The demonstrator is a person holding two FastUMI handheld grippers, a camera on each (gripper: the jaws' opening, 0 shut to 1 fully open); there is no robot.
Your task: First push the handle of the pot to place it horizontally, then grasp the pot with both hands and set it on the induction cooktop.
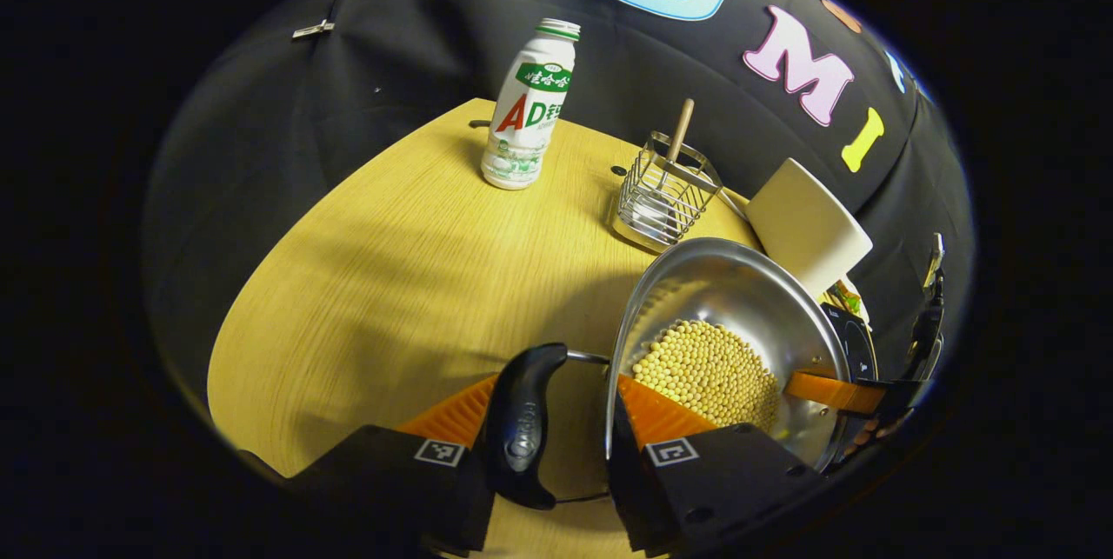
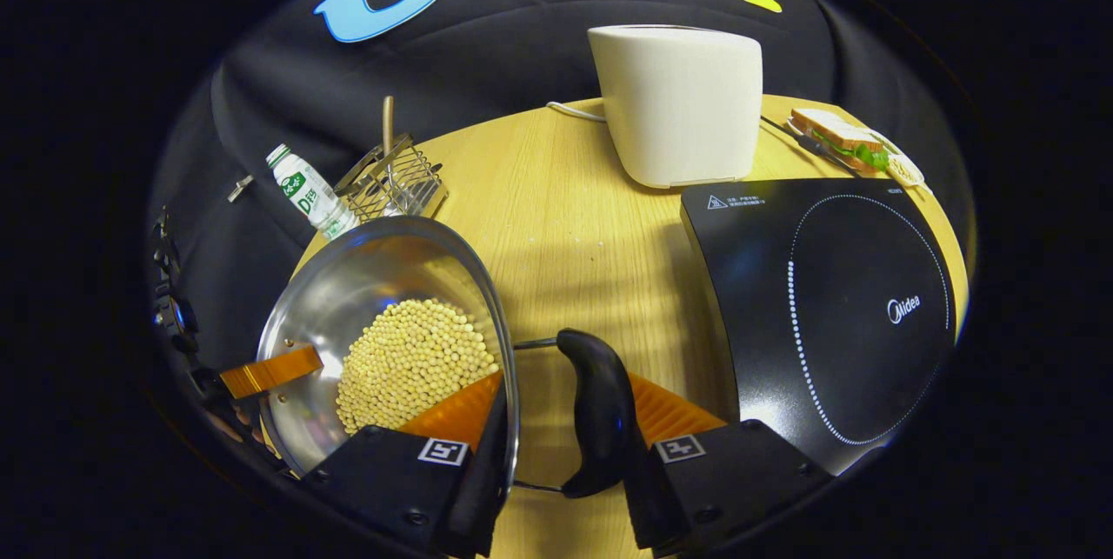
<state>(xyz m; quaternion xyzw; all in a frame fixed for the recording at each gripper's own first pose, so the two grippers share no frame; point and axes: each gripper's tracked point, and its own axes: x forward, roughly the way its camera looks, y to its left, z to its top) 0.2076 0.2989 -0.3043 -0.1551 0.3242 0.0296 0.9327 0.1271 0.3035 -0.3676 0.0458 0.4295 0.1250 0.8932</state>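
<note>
Two grippers hold the pot from opposite sides. In the left gripper view, the left gripper (image 1: pixel 556 420) has its orange fingers (image 1: pixel 456 411) set either side of one black pot handle (image 1: pixel 522 424); one finger lies just outside the handle and the other reaches over the pot's rim (image 1: pixel 613 385) into the bowl. They look closed around the handle and rim together, though I cannot tell whether both pads truly press. In the right gripper view, the right gripper (image 2: pixel 565 429) stands the same way at the other handle (image 2: pixel 600 424): one finger inside the rim, one beyond the handle, the grip seeming closed with the same doubt.

The pot (image 1: pixel 739 298) is a shiny steel bowl holding a heap of yellow beans (image 1: pixel 709 372). It sits above the wooden table (image 1: pixel 391 281), and I cannot tell whether it rests on the wood or is lifted. In the right gripper view it lies just left of the black cooktop (image 2: pixel 835 307), not on it.

Farther back on the table stand a white bottle (image 1: pixel 526 107) with a green label, a wire rack (image 1: pixel 665 194) with a wooden-handled tool in it, and a cream appliance (image 2: pixel 678 103). A sandwich (image 2: pixel 839 137) lies beyond the cooktop.
</note>
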